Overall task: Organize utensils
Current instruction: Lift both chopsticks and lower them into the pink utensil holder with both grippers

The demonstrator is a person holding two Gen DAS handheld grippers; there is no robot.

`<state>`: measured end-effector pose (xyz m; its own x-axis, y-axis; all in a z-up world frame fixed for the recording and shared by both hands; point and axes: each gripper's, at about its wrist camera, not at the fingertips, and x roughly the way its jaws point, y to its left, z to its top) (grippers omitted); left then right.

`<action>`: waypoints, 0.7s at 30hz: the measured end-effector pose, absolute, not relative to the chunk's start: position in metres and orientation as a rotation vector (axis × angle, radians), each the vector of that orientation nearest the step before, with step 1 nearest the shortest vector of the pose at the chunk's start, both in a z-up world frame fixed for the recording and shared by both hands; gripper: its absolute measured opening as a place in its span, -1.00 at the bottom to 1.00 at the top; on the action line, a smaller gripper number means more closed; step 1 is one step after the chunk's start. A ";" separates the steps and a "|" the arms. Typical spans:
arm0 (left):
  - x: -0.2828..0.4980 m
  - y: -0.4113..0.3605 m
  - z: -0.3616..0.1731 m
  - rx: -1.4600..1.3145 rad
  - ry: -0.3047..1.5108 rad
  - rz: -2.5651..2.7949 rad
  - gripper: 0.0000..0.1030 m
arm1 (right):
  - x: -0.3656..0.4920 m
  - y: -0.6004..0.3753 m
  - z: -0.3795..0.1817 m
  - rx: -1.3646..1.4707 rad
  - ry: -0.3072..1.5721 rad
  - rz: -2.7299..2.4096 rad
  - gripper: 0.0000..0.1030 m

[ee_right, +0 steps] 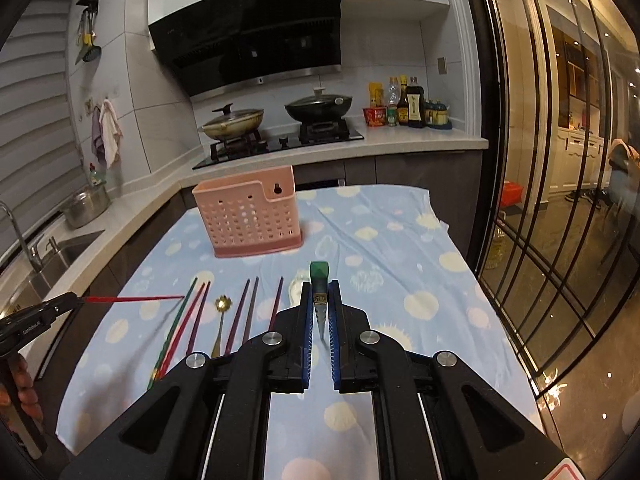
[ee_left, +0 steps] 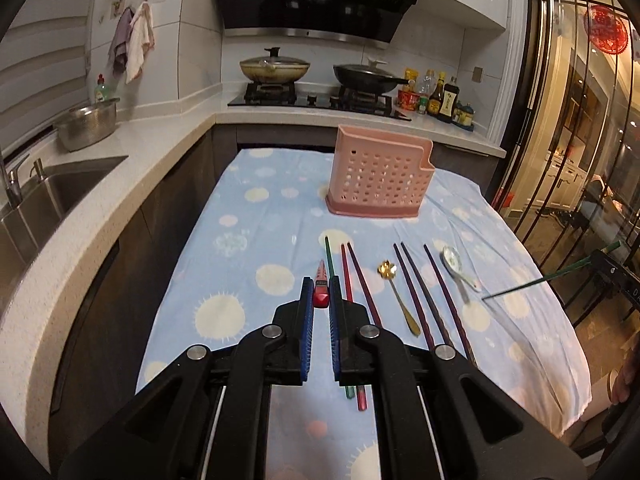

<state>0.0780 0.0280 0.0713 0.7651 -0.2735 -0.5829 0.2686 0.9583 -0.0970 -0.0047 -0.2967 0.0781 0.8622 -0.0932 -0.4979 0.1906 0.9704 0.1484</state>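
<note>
Left fingers pinch a red chopstick; right fingers pinch a green chopstick, both lifted over the cloth. Remaining chopsticks and spoons lie near the pink holder.

— How are your hands set?
— My left gripper has its fingers nearly closed, clamped on something thin.
— And the right?
— My right gripper likewise, raised, pointing forward.
</note>
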 end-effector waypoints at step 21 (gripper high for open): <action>0.189 -0.015 0.215 0.005 0.362 -0.315 -0.86 | 0.149 -0.309 0.200 0.197 0.325 -0.049 -0.87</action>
